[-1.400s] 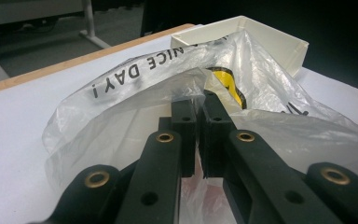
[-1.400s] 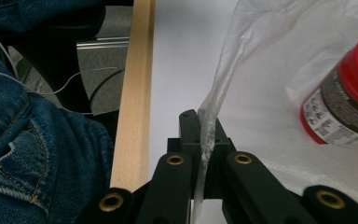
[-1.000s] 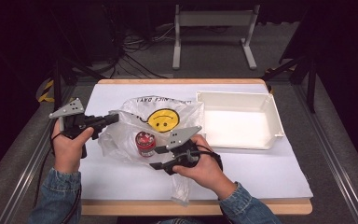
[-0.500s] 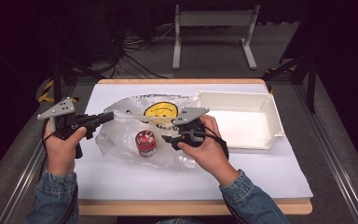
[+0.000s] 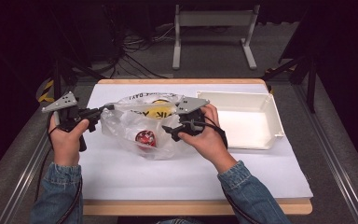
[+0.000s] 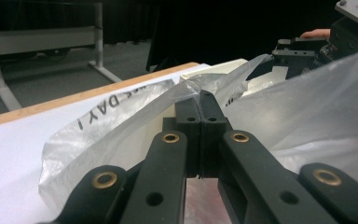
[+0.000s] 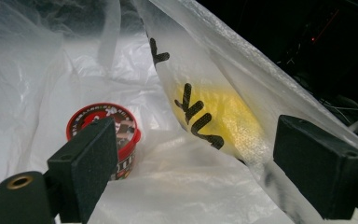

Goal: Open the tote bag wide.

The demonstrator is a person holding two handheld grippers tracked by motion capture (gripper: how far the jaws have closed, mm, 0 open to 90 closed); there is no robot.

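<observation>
Left gripper (image 5: 103,108) clenches the thin clear plastic bag's (image 5: 130,126) rim; right gripper (image 7: 193,163), jaws just opening, straddles its printed film unpinched, near the table's (image 5: 168,196) far edge.

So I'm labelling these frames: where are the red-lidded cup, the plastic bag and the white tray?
red-lidded cup (image 7: 101,122), right gripper view, on its lid.
plastic bag (image 5: 121,127), high view, on its left side.
white tray (image 5: 274,122), high view, on its right wall.

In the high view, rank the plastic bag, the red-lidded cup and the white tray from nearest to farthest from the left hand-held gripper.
1. Plastic bag: its edge is pinched in the shut left hand-held gripper.
2. Red-lidded cup: inside the bag, toward the table's middle.
3. White tray: far right side.
</observation>
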